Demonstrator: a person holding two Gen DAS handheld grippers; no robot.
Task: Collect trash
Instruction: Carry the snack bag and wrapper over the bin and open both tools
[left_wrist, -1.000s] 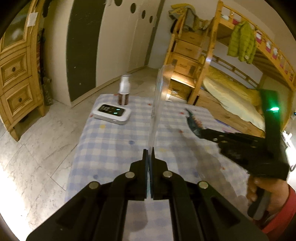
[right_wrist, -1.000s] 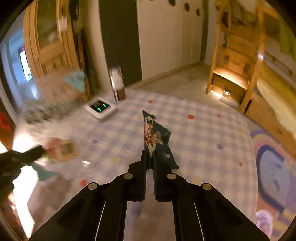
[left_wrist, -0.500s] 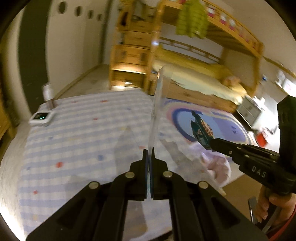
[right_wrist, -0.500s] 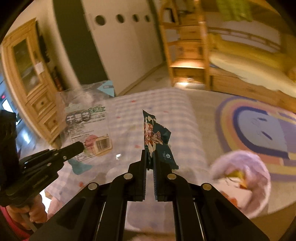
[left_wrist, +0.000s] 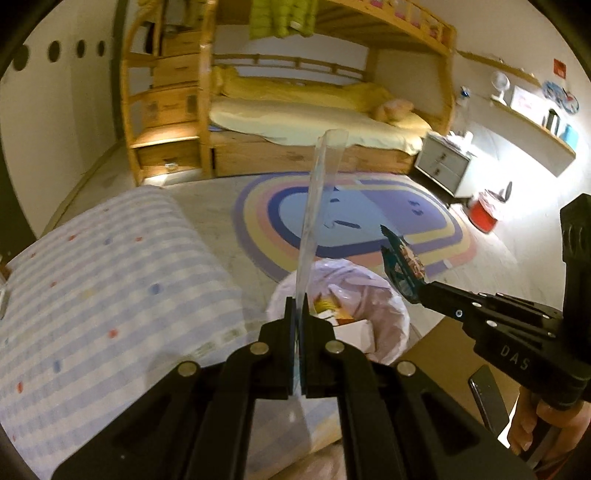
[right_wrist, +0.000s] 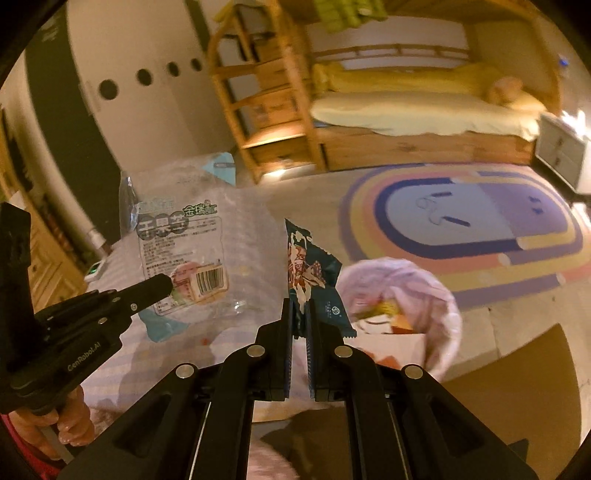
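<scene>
My left gripper (left_wrist: 298, 306) is shut on a clear plastic bag (left_wrist: 317, 206), seen edge-on here; in the right wrist view the same clear plastic bag (right_wrist: 181, 240) shows its printed label and barcode, pinched by the left gripper (right_wrist: 166, 284). My right gripper (right_wrist: 300, 310) is shut on a dark teal snack wrapper (right_wrist: 306, 273), which also shows as the teal snack wrapper (left_wrist: 402, 266) at the tip of the right gripper (left_wrist: 421, 291) in the left wrist view. A bin lined with a white bag (left_wrist: 373, 295), the lined bin (right_wrist: 424, 280), holds several scraps just ahead of and below both grippers.
The checked tablecloth (left_wrist: 103, 288) covers the table on the left. A rainbow rug (left_wrist: 369, 221) lies beyond the bin, with a wooden bunk bed (left_wrist: 314, 122) behind it. A red bin (left_wrist: 484, 214) stands far right. A brown cardboard surface (right_wrist: 517, 380) lies at lower right.
Both grippers have swung right, away from the table top with the bottle and white device, to hover near the lined bin. Each still holds its piece of trash.
</scene>
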